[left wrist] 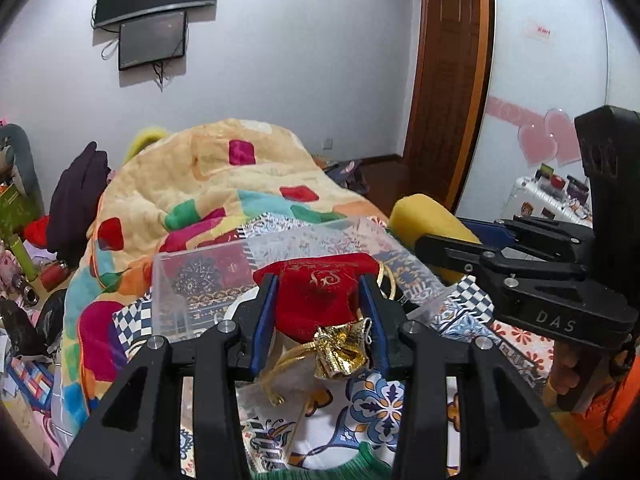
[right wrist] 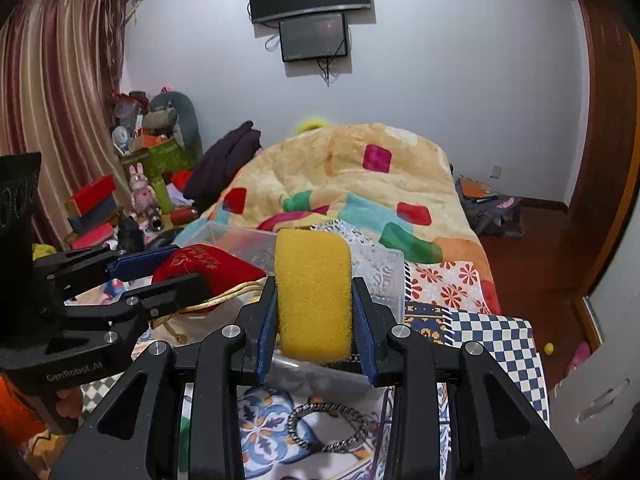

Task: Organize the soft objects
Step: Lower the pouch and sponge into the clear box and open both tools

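Observation:
My left gripper (left wrist: 318, 312) is shut on a red velvet pouch (left wrist: 316, 292) with gold cord and a gold bow (left wrist: 342, 350), held over the near edge of a clear plastic box (left wrist: 200, 276). My right gripper (right wrist: 314, 320) is shut on a yellow sponge (right wrist: 314, 292), held above the same clear box (right wrist: 380, 272). The right gripper with the sponge (left wrist: 424, 216) shows at the right of the left wrist view. The left gripper with the pouch (right wrist: 204, 266) shows at the left of the right wrist view.
A patterned cloth (right wrist: 460, 312) covers the bed under the box, with a heaped colourful blanket (right wrist: 340, 176) behind. A dark chain ring (right wrist: 328, 426) lies on the cloth below the right gripper. Clutter and boxes (right wrist: 96, 204) stand at the left; a wooden door (left wrist: 448, 80) is at the right.

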Tool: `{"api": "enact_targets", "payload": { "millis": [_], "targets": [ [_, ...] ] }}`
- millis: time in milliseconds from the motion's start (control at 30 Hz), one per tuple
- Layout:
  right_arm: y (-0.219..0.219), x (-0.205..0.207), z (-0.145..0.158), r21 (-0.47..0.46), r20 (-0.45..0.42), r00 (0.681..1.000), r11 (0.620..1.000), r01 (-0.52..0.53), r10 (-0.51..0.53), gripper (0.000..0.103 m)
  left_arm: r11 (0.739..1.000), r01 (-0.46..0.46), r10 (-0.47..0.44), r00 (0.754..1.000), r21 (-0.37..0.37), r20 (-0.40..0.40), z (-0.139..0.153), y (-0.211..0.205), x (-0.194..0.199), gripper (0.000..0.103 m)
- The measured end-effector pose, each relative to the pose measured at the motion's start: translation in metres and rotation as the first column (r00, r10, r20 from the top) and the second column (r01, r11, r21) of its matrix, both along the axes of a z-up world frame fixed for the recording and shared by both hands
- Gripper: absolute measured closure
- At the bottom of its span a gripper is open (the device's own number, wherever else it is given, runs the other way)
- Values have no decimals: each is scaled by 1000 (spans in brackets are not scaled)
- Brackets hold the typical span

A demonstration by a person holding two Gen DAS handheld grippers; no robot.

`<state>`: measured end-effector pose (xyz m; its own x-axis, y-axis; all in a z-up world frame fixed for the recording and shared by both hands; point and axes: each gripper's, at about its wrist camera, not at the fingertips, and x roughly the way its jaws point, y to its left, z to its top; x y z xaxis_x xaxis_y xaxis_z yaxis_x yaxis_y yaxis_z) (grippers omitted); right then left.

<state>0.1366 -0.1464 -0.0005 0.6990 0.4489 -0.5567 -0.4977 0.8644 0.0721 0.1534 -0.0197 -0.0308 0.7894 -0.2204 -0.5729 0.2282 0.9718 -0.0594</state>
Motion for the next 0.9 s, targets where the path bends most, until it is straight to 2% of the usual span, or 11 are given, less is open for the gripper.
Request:
{"api": "enact_targets", "payload": {
  "millis": [300, 600, 667, 733, 800, 900],
  "targets": [
    [9, 25, -34, -67, -83, 997, 998, 5, -10, 72, 999, -9, 11, 997, 40, -72, -28, -3, 29, 62],
    [11, 28, -44, -117, -108, 994, 993, -2, -11, 71, 997, -11, 20, 992, 76, -124, -48, -4, 42, 60],
    [11, 28, -44, -123, -112, 994, 992, -6, -8, 70, 997, -14, 23, 992, 77, -126, -47, -3, 41, 56],
    [12, 27, -43, -134, -107, 994, 991, -5, -10, 64, 997, -15, 24, 992, 71, -126, -44, -2, 39, 53],
    [11, 23, -39, -139, -85, 996, 990, 2, -14, 50, 998, -15, 21, 992, 54, -127, -40, 1, 36, 49],
    [8, 16, -31, -140, -47, 999, 990, 11, -18, 43, 1000, -17, 19, 993, 18, -120, -31, 8, 26, 45]
  ]
}}
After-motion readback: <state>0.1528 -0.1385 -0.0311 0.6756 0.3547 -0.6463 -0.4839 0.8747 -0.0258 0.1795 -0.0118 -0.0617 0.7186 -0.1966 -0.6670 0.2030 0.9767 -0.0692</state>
